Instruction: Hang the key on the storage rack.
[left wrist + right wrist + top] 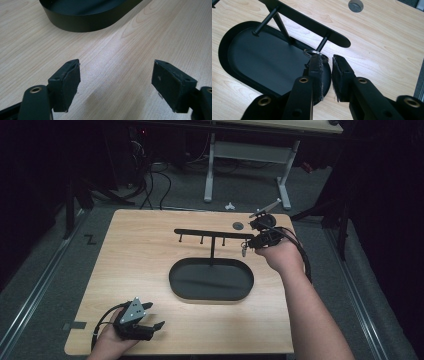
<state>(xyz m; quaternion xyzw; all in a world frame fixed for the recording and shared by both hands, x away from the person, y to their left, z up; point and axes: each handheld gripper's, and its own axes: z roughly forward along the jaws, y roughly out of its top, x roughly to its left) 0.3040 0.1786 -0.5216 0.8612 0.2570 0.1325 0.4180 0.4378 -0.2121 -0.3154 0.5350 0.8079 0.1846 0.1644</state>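
Right gripper [327, 60] at the far right peg of a black hanger stand [312, 25], jaws slightly parted, a metal key ring [312, 52] hanging on that peg just ahead of them, left gripper [116, 82] spread wide over bare wooden table [125, 50] near the stand's oval tray [82, 22].

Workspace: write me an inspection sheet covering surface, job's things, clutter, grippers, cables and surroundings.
Surface: light wooden tabletop, with a grey round plug set in it.
Job's things: black oval tray carrying a black T-shaped rack with pegs; small metal ring at the rightmost peg.
Clutter: nothing seen.
Grippers: left gripper open, at the table's near-left corner; right gripper open, fingers beside the ring.
Cables: a black cable trails from the right gripper; loose cables on the floor.
Surroundings: grey carpet floor; white desk frame behind.
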